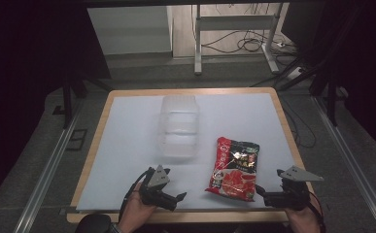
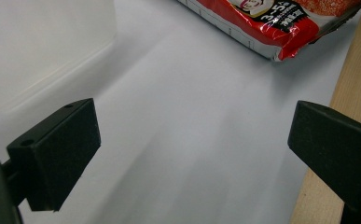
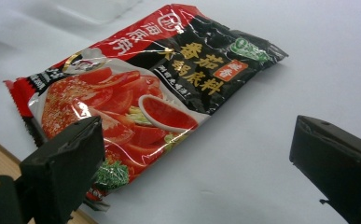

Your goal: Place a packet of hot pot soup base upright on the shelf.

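A red and black food packet (image 1: 234, 168) with a tomato picture lies flat on the white table cover, right of centre. A clear plastic container (image 1: 178, 126) stands behind it, near the middle. My left gripper (image 1: 177, 200) rests low at the front edge, open, with nothing between its jaws; in its own view the packet's end (image 2: 271, 23) lies ahead and the container's wall (image 2: 38, 46) is at the left. My right gripper (image 1: 259, 193) is open beside the packet's near right corner, pointing left at it. In the right gripper view the packet (image 3: 141, 93) lies just ahead of the jaws.
The white cover sits on a wooden table (image 1: 282, 116) whose rim shows all round. Beyond the far edge are a metal desk frame (image 1: 234, 29) and cables on the floor. Metal rails (image 1: 49, 165) run along both sides.
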Demonstrator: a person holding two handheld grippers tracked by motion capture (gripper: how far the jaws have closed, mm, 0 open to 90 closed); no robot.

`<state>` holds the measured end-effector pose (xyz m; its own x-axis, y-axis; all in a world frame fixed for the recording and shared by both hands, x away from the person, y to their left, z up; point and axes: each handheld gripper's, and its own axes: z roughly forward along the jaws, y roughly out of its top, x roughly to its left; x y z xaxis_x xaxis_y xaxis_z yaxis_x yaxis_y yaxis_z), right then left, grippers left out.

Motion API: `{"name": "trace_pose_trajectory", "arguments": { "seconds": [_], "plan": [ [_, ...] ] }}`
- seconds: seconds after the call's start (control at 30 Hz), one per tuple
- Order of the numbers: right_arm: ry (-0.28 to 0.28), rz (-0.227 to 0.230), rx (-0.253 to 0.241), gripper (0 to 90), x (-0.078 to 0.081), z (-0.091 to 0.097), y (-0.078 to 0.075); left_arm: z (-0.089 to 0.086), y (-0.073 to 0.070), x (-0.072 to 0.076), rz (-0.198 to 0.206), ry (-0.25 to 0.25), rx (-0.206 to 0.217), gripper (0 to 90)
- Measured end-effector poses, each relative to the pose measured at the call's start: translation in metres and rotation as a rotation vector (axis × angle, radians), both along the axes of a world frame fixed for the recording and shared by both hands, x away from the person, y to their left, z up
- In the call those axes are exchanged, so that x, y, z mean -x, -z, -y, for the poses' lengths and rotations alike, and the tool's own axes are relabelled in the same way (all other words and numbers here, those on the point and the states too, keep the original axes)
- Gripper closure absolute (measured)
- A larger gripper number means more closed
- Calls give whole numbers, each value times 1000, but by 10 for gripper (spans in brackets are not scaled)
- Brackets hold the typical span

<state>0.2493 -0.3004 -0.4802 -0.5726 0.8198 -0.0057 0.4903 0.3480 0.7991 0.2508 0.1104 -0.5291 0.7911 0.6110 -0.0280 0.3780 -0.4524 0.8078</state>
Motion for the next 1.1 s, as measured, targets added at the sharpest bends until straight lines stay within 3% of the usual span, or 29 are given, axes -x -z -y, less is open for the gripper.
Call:
{"name": "trace_pose_trajectory", "arguments": {
  "seconds": [0.2, 0.33, 0.6, 0.87, 0.93, 1.1],
  "plan": [
    [-1, -10, -28, 29, -4, 6, 3, 0, -1, 0, 18, 7, 12, 11],
    [-7, 8, -32, 28, -4, 7, 2, 0, -2, -1, 8, -2, 7, 11],
    [-15, -3, -29, 23, -6, 7, 4, -1, -5, -3, -13, -18, 25, 19],
    [-14, -7, -19, 22, -9, 7, 5, 6, -11, -1, -14, 11, 25, 21],
    [-12, -5, -13, 22, -10, 7, 5, 8, -14, -1, -13, 30, 53, 25],
    [-12, 9, 0, 22, -13, 7, 4, 16, -16, -2, 0, 40, 48, 48]
  ]
}}
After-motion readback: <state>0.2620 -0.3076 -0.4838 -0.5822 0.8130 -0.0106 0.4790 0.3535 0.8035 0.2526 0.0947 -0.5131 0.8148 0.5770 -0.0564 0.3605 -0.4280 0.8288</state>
